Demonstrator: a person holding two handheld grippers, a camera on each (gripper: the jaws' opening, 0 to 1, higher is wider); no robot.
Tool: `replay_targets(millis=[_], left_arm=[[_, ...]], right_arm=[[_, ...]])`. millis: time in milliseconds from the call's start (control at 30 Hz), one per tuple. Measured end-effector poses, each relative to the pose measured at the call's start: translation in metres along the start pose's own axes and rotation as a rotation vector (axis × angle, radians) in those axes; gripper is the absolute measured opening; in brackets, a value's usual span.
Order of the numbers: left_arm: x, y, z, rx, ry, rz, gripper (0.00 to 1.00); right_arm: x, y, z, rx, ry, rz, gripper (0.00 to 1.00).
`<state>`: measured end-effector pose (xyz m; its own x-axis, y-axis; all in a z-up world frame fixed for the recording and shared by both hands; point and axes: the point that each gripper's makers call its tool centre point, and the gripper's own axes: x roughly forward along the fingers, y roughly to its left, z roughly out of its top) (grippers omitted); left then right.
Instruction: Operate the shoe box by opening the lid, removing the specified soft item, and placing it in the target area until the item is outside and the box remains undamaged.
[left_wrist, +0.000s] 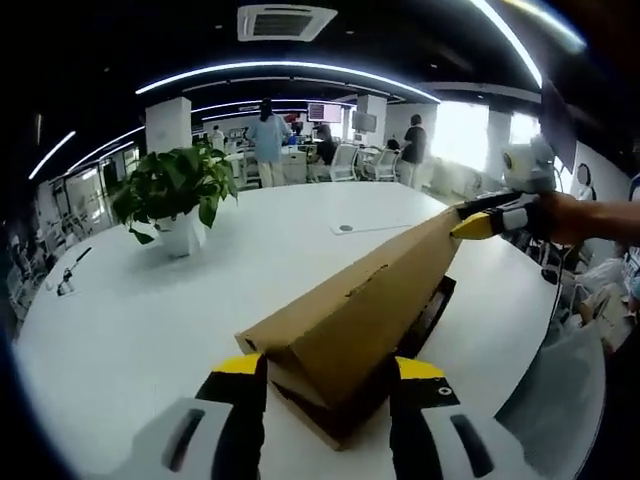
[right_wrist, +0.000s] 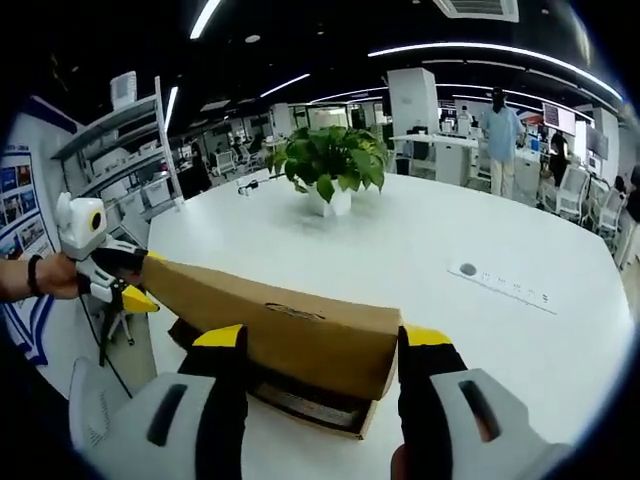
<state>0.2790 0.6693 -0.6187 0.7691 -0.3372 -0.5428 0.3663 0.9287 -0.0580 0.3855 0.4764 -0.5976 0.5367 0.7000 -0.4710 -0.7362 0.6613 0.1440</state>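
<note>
Left gripper view: the round white table (left_wrist: 150, 310) takes up the lower half of the scene, in an open-plan office with curved ceiling light strips, a ceiling air vent at 12 o'clock, white columns, desks and chairs. Several people stand at the far desks near 12 o'clock; they are too small to make out in detail. A potted plant (left_wrist: 175, 195) in a white pot stands on the table at 10 o'clock, with a small dark item at 9 o'clock that is too blurred to identify.

The shoe box (left_wrist: 345, 390) sits on the table at 6 o'clock. Its brown cardboard lid (left_wrist: 370, 300) is raised and tilted, running from 6 o'clock toward 2 o'clock. No brand or readable writing is visible on the box from this side. The box interior is hidden by the lid, so any contents cannot be seen.

The left gripper (left_wrist: 330, 385) has its jaws spread, one on each side of the near lid end; contact with the cardboard cannot be confirmed. The right gripper (left_wrist: 480, 222) enters at 2 o'clock at the far lid end, held by a hand (left_wrist: 575, 218).

In the right gripper view, the right gripper has jaws spread astride the lid end at 6 o'clock. A small dark mark on the lid top is illegible. Wall posters at 9 o'clock carry unreadable print.
</note>
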Motion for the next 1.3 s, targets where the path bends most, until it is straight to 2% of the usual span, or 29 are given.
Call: replay_targets(millis=[200,367,700,900,1167,1300], left_arm=[[-0.002,0.012,0.012,0.004,-0.030,0.043,0.40],[0.000,0.021,0.018,0.048,-0.032,0.092,0.33],[0.002,0.037,0.029,0.064,-0.039,0.170,0.22],[0.004,0.052,0.037,0.028,-0.058,0.234,0.14],[0.008,0.059,0.042,0.006,-0.057,0.252,0.11],[0.010,0.061,0.042,-0.009,-0.061,0.250,0.11]], right_arm=[[0.003,0.003,0.016,-0.073,0.003,-0.001,0.56],[0.007,-0.002,0.028,-0.058,-0.013,0.002,0.55],[0.013,-0.007,0.043,-0.040,-0.038,0.005,0.55],[0.017,-0.009,0.052,-0.024,-0.056,0.007,0.55],[0.014,-0.009,0.051,-0.030,-0.055,0.029,0.54],[0.006,-0.005,0.047,-0.099,-0.045,0.062,0.54]])
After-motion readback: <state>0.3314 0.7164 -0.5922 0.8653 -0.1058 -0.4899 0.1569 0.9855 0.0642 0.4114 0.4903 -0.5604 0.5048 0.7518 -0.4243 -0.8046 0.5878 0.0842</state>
